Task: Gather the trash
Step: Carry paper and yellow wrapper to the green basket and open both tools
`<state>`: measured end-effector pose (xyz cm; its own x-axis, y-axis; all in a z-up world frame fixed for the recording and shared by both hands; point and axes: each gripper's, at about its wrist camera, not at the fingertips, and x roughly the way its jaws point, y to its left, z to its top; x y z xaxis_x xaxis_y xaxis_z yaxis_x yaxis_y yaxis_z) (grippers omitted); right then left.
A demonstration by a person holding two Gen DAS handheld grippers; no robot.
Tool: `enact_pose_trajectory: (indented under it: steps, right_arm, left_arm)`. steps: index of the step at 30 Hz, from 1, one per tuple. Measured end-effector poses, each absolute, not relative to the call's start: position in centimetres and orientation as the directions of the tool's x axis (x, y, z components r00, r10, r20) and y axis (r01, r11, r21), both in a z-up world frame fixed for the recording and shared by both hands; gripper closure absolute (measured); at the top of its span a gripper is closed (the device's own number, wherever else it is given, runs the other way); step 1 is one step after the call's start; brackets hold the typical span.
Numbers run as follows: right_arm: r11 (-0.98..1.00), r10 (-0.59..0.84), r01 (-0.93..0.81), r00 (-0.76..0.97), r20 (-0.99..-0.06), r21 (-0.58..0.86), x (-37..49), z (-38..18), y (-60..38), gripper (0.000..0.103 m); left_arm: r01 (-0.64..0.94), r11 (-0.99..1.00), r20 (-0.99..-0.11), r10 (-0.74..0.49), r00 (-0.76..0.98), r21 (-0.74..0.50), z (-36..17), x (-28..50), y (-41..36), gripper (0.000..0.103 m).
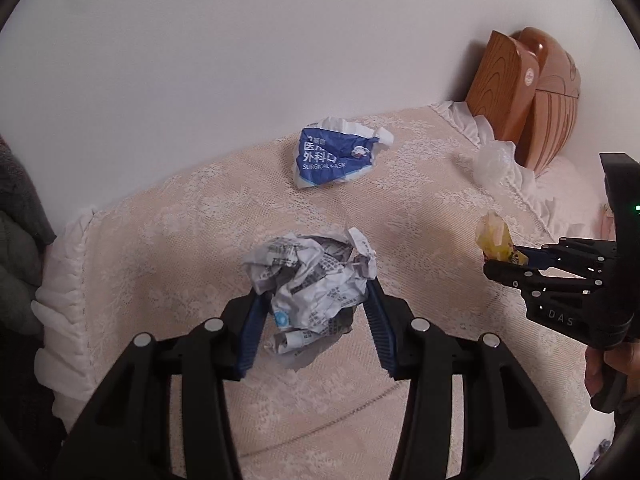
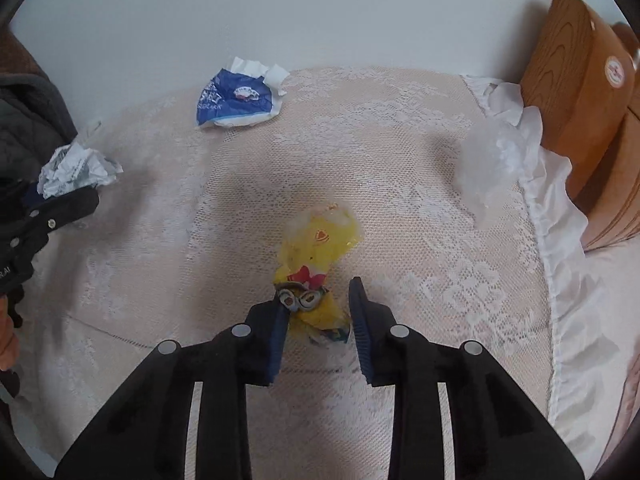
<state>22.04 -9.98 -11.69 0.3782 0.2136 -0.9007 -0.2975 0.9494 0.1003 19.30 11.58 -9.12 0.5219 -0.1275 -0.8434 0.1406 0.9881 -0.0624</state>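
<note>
Mid-pickup: left tool (image 1: 314,294) was clamped on the crumpled paper ball (image 1: 310,280), right tool (image 2: 318,300) pinched the yellow wrapper (image 2: 316,256); blue mask packet (image 1: 336,156) sat near the wall, so next probably bin both

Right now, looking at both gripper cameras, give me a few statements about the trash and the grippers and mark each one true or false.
1. The left gripper has crumpled printed paper between its fingers. True.
2. The right gripper is around a blue wrapper. False: a yellow wrapper lies between its fingers.
3. The blue surgical mask packet lies near the wall, untouched. True.
4. The clear plastic wad sits at the left edge of the lace cloth. False: it is at the right edge, near the wooden box.
</note>
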Motion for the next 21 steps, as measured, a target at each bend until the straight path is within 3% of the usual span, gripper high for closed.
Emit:
enact_pose_trajectory:
  steps: [11,17,21]
  right_arm:
    - [0.975,0.222,-0.103,0.482,-0.848,0.197,2.4,-6.7,-19.2,0.073]
    - [0.989,0.094,0.063,0.443,-0.892,0.136,-9.0,-7.4,-26.0,0.073]
    - [0.977,0.024,0.183,0.417,-0.909,0.109,-15.7,-8.0,-30.5,0.073]
  left_arm:
    - [0.355,0.926,-0.841,-0.293,0.455,-0.131,-6.3,5.7,0.7,0.057]
    - [0.568,0.801,-0.84,-0.432,0.327,-0.191,-6.3,-3.3,-8.0,0.057]
    - [0.668,0.721,-0.851,-0.457,0.258,-0.185,-7.1,-8.0,-13.8,0.057]
